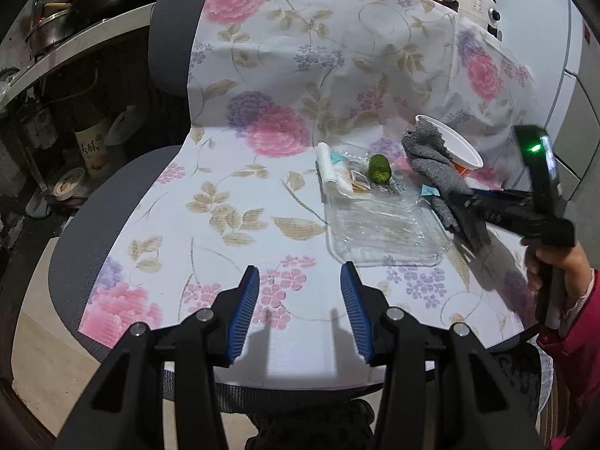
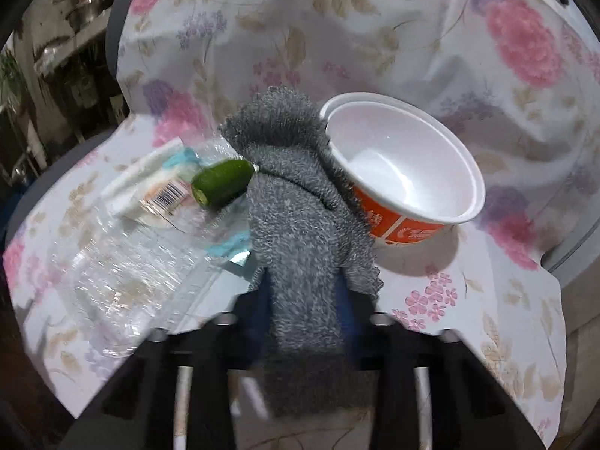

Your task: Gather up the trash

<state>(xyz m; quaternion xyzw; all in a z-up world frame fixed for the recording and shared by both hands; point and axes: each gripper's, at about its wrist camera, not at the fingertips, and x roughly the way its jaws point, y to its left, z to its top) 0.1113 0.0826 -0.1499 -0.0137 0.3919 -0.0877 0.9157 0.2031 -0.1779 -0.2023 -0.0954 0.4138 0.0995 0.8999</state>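
Note:
A grey fuzzy cloth (image 2: 300,202) is clamped in my right gripper (image 2: 305,292) and hangs beside a white and orange paper bowl (image 2: 405,165). A green cucumber stub (image 2: 221,182) lies on a clear plastic tray (image 2: 123,273) with a barcoded wrapper (image 2: 165,193). In the left wrist view the cloth (image 1: 435,165), bowl (image 1: 463,146), stub (image 1: 379,168) and tray (image 1: 386,232) sit to the right, and the right gripper (image 1: 463,221) holds the cloth. My left gripper (image 1: 300,292) is open and empty over the floral cover, short of the tray.
A floral plastic sheet (image 1: 262,120) covers a grey office chair (image 1: 172,37). Shelves with pots and bottles (image 1: 56,75) stand to the left. A white appliance (image 1: 483,3) is behind on the right. A small blue scrap (image 1: 429,190) lies by the tray.

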